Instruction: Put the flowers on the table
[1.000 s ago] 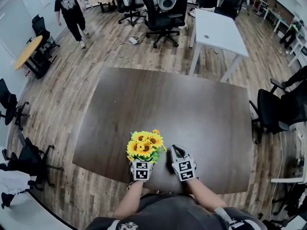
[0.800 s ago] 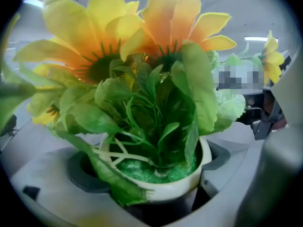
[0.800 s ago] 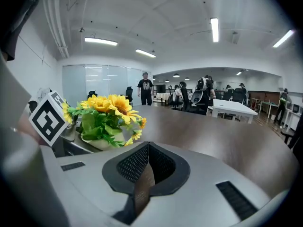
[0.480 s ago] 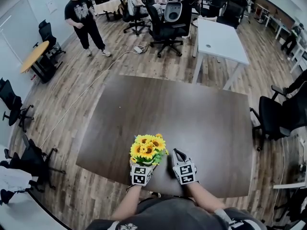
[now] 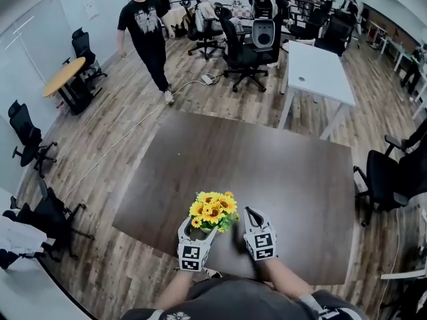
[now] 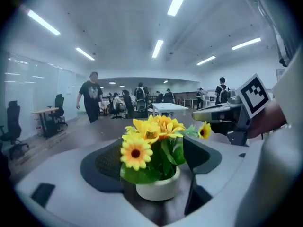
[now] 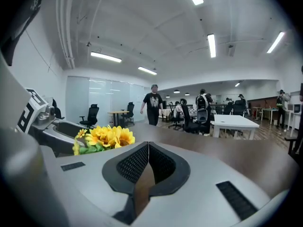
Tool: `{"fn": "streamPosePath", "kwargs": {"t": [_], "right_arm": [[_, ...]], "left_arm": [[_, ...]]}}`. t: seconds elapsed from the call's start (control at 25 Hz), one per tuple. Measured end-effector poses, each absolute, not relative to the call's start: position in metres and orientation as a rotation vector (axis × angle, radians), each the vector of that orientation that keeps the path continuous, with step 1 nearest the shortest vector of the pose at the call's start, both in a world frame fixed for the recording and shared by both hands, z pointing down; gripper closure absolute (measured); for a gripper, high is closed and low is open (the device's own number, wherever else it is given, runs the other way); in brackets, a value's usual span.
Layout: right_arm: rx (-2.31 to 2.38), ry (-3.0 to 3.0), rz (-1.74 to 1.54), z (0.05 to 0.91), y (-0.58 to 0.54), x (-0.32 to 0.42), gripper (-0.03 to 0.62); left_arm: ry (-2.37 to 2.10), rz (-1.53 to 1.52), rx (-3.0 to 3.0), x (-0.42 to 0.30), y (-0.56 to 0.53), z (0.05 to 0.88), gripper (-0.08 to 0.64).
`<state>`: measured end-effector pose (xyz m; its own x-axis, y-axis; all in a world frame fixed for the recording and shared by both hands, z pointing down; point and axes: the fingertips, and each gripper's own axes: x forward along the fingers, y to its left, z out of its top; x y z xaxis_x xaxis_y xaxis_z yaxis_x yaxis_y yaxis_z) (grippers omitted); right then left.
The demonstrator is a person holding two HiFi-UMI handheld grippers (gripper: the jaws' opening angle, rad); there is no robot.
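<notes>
A bunch of yellow sunflowers (image 5: pixel 213 211) in a small white pot (image 6: pixel 158 188) stands on the dark brown table (image 5: pixel 267 172), near its front edge. My left gripper (image 5: pixel 202 231) reaches round the pot from the near side. Its jaws are closing with the pot between them, and a dark gap still shows beside the pot on the right. In the left gripper view the flowers (image 6: pixel 151 145) fill the middle. My right gripper (image 5: pixel 251 213) rests just right of the flowers, shut with nothing in it. The flowers (image 7: pixel 106 137) show at the left of the right gripper view.
A person in a black T-shirt (image 5: pixel 143 29) walks on the wooden floor beyond the table. A white table (image 5: pixel 317 69) and office chairs (image 5: pixel 247 45) stand at the back. A black chair (image 5: pixel 393 179) is at the right, and a round table (image 5: pixel 63 75) at the left.
The person in black has walked closer to the table. The flowers stay near the table's front edge, and both grippers remain beside them.
</notes>
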<state>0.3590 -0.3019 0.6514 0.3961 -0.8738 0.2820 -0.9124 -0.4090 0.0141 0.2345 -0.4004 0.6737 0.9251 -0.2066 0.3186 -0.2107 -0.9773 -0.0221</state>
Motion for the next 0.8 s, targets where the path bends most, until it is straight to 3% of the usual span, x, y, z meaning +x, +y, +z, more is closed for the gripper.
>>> {"fn": "streamPosePath", "kwargs": {"t": [0.12,0.36,0.48,0.8], "right_arm": [[2.505,-1.626,0.277,0.628,-0.306,0.361,0.569],[2.519,-1.658,0.162,0.591,-0.307,0.356,0.569],[2.513,-1.672,0.112,0.575,-0.307,0.354,0.569],[2.51,-1.658,0.025,0.554,-0.3,0.347,0.569]], "left_arm": [[-0.387,0.377,3.084,0.229,-0.405,0.639,0.224],[-0.5,0.145,3.088,0.229,-0.418,0.577,0.474],[-0.493,0.095,3.096,0.24,-0.421,0.559,0.55],[-0.425,0.08,3.088,0.248,-0.412,0.555,0.552]]}}
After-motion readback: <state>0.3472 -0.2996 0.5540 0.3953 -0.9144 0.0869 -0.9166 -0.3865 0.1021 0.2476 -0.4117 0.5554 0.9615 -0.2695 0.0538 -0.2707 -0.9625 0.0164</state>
